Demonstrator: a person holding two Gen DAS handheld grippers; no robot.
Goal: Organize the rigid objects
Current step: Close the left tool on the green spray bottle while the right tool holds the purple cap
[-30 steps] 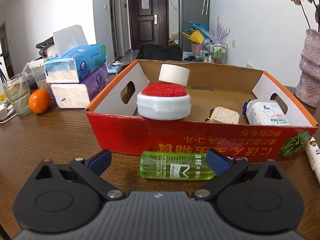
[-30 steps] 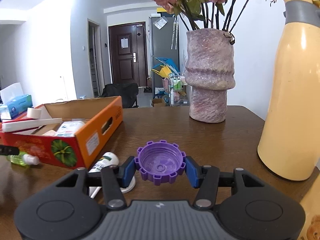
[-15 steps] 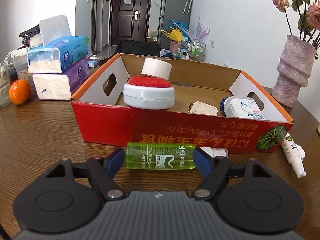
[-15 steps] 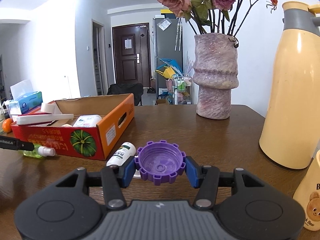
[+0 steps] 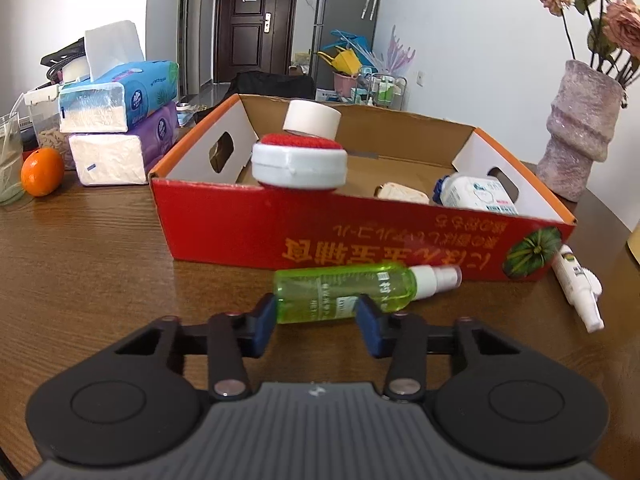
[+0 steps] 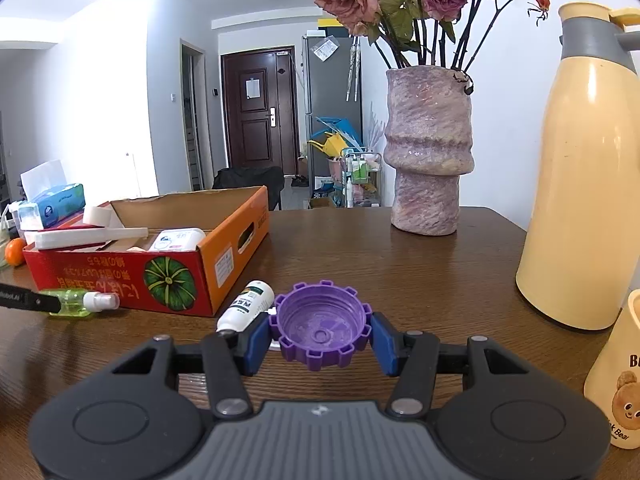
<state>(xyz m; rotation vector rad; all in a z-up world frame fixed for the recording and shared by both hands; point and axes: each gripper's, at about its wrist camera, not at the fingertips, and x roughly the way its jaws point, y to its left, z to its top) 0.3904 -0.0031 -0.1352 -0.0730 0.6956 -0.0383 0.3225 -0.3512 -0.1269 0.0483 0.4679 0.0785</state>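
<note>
A green spray bottle (image 5: 344,286) lies on the wooden table in front of a red cardboard box (image 5: 240,224). My left gripper (image 5: 316,316) is closing, and both blue pads press on the bottle's body. In the right wrist view the bottle (image 6: 74,302) sits at the far left. My right gripper (image 6: 322,336) is shut on a purple toothed cap (image 6: 322,326), held just above the table. A white tube (image 6: 246,310) lies beside the box's right corner (image 5: 576,284). Inside the box are a white round case with a red top (image 5: 299,164), a tape roll (image 5: 312,119) and a white pack (image 5: 476,194).
Stacked tissue packs (image 5: 120,92) and an orange (image 5: 42,171) stand left of the box. A purple vase of dried roses (image 6: 428,152) stands at the back. A cream thermos (image 6: 584,184) and a bear-print bottle (image 6: 616,384) are at the right.
The left jaws went from wide open to closed on the green bottle, which now lies slightly tilted. The right gripper drifted a little, still holding the purple cap.
</note>
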